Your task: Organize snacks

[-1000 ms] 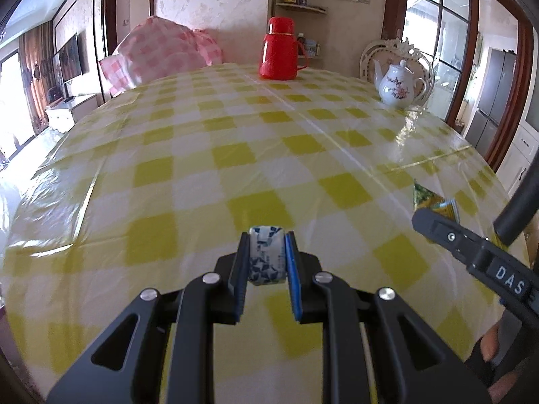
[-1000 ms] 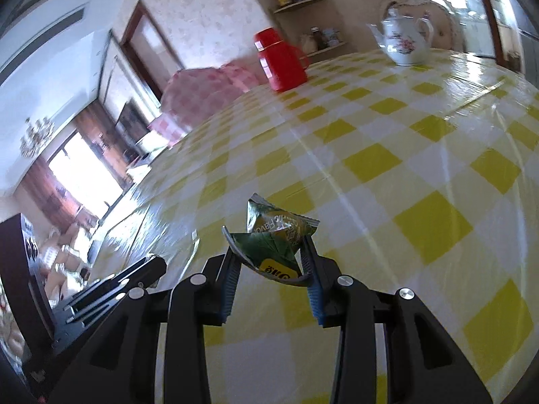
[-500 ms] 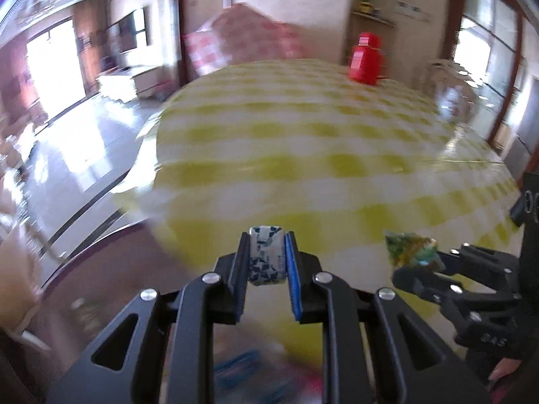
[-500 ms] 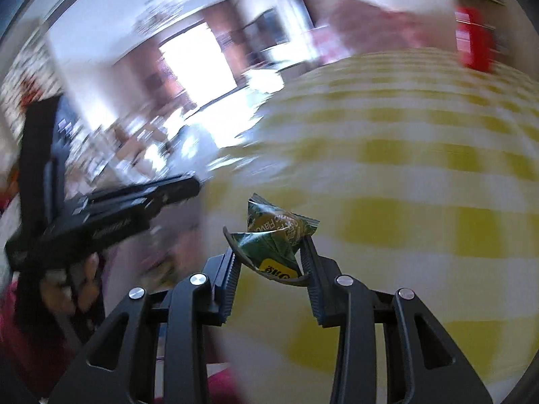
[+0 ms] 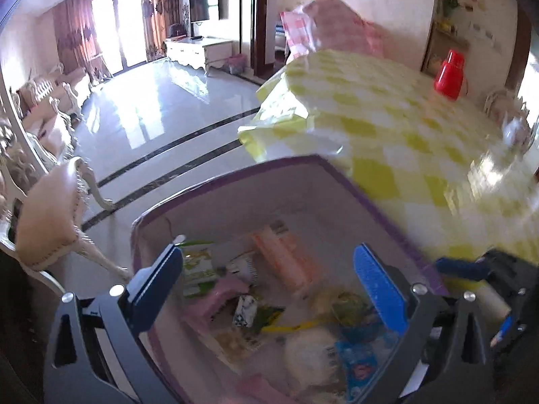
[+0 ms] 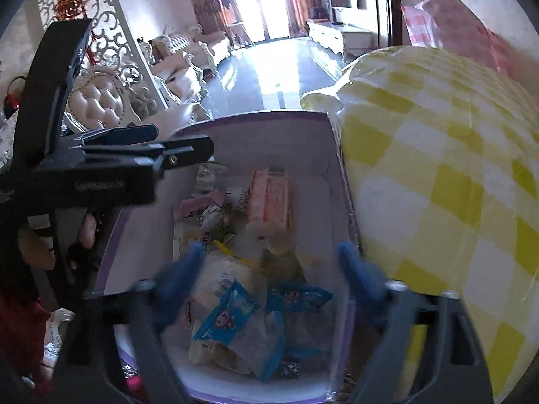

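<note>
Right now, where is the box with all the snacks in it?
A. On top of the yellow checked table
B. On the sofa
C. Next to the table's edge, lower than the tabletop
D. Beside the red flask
C: the purple-rimmed box stands against the hanging yellow checked tablecloth, below the tabletop.

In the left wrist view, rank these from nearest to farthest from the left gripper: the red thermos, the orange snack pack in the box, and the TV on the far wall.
1. Orange snack pack: in the purple-rimmed box, just beyond the open left gripper.
2. Red thermos: on the yellow checked table, upper right.
3. TV: far wall, upper left.
</note>
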The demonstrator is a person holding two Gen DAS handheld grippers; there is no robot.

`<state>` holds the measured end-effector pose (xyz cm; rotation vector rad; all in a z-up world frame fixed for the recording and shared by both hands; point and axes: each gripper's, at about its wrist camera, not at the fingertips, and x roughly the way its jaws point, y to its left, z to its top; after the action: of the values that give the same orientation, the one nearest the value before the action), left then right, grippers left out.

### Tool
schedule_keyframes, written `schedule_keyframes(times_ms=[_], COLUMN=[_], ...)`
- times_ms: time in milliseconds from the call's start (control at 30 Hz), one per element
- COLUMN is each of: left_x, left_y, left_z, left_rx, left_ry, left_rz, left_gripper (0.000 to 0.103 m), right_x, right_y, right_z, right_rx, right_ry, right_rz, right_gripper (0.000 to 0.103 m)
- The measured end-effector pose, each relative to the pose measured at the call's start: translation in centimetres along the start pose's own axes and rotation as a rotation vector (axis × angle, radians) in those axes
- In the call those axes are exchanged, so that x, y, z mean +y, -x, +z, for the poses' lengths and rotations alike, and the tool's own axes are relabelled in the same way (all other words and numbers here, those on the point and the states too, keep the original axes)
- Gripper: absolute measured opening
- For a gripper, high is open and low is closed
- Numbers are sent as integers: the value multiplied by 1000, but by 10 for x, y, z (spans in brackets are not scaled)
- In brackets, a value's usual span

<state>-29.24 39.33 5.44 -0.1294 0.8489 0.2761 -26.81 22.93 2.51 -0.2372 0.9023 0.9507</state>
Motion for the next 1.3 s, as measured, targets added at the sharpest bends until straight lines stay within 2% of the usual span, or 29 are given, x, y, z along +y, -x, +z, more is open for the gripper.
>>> schedule_keyframes(times_ms=[67, 133, 233, 333, 433, 733, 1300], left_x=[-1, -1, 3, 7, 15, 22, 8], left_y=[2, 6, 11, 7, 6, -2, -11], left_z=[-2, -5, -9, -10, -12, -17, -23], left_rx=[-36, -63, -53, 37, 71, 109, 139], left_ry=[4, 21, 49, 62, 107, 130, 87], left_rz=[16, 81, 149, 114, 69, 49, 42], left_gripper=[102, 102, 102, 102, 102, 102, 102], right_x=[7, 1, 4, 3, 5, 16, 11], right_y=[-1, 1, -6, -9, -5, -11, -14], right_z=[0, -5, -7, -6, -7, -7, -8], right_rx=[13, 48, 127, 203, 232, 257, 253], right_ry=[7, 13, -19, -62, -83, -75, -108], right_rz=[-12, -36, -63, -111, -144, -204, -206], right_gripper=[87, 87, 87, 87, 87, 87, 87])
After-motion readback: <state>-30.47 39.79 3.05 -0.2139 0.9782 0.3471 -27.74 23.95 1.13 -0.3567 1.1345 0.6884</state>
